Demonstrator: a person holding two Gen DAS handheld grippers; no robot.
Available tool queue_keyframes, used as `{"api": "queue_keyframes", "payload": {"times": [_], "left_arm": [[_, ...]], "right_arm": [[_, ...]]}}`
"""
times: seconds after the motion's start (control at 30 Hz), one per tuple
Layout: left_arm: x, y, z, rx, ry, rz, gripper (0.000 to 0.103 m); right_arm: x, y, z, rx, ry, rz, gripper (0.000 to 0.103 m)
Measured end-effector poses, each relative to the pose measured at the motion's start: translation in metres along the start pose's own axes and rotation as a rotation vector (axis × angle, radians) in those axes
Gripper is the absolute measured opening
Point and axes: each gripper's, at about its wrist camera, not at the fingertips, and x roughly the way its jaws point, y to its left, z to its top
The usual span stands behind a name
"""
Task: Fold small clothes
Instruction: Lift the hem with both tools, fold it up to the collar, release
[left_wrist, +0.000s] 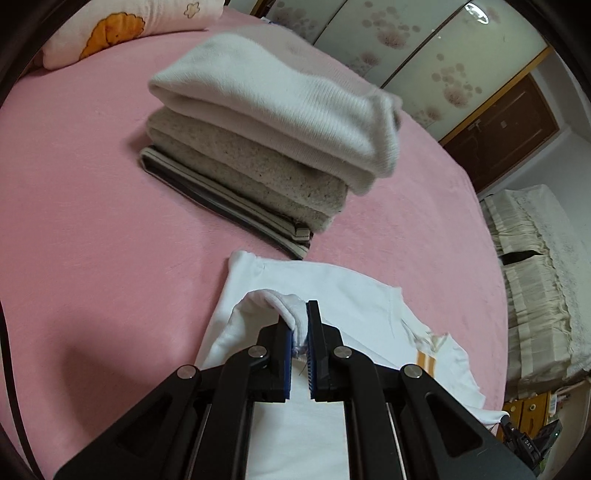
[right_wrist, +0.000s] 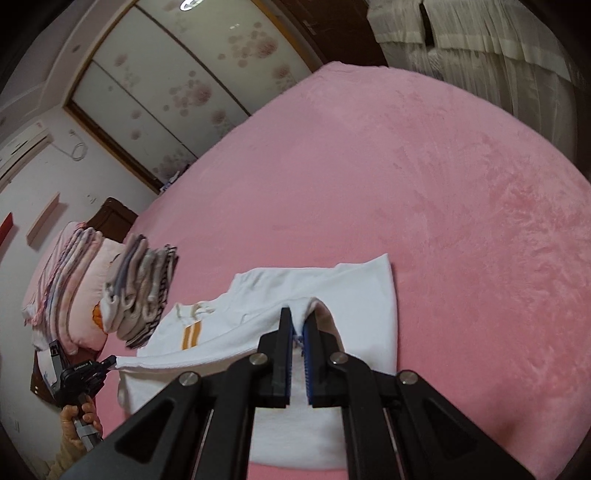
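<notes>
Both grippers — left (left_wrist: 300, 325), right (right_wrist: 298, 326) — have jaws clamped on white shirt (left_wrist: 332, 288).

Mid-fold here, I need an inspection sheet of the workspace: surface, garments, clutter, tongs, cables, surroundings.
Surface: pink bedspread, soft and fuzzy.
Job's things: white garment with orange stripes lying on the spread, both near corners lifted; stack of folded clothes behind it, white piece on top.
Clutter: pillow with an orange print at the bed's head; folded bedding beside it.
Grippers: left tongs shut on a pinch of the white garment; right tongs shut on another pinch of it.
Cables: white cord hangs on the wall below the air conditioner.
Surroundings: floral sliding wardrobe doors, cream curtains.
</notes>
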Motion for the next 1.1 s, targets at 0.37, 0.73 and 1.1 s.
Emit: {"api": "queue_keyframes", "payload": {"times": [0.37,0.73,1.1], "left_arm": [[0.042,0.011,0.012,-0.068,0.038,0.044,0.005],[0.054,0.015,0.010,-0.111,0.034,-0.036,0.048],[0.001,-0.019,-0.018,0.168,-0.078,-0.040,0.078]], "right_arm": [[0.052,-0.001,0.026,-0.003,0.029,-0.047,0.005],[0.070,-0.022,0.034,0.097,0.029,-0.138,0.015],[0.036,0.032,0.015,-0.154,-0.037,-0.120,0.020]]}}
